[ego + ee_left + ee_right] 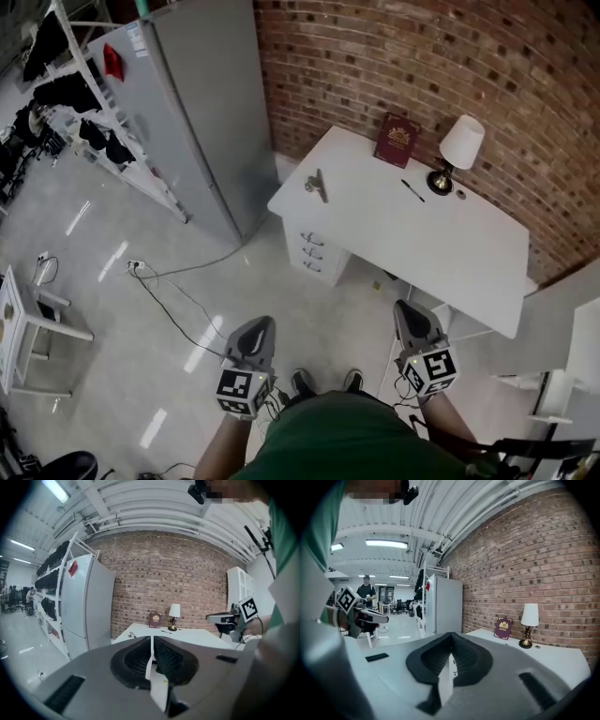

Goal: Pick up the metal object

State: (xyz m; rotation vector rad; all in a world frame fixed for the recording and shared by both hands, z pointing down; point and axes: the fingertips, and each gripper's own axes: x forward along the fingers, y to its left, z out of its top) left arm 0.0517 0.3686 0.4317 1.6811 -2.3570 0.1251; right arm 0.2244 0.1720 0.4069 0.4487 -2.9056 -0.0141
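Observation:
The metal object (317, 185) is a small silvery piece lying near the left end of the white desk (441, 253); in the left gripper view the metal object (131, 634) shows only as a tiny speck on the desk's near corner. Both grippers hang over the floor, well short of the desk. My left gripper (262, 322) is shut with nothing in it, its jaws (151, 641) meeting on a thin line. My right gripper (405, 306) is likewise shut and empty (451, 641).
On the desk a maroon book (397, 141) leans against the brick wall, beside a small lamp (457, 153) and a pen (412, 190). A grey cabinet (202, 103) stands left of the desk. Cables (169, 300) trail over the floor. A person (366, 591) stands far off.

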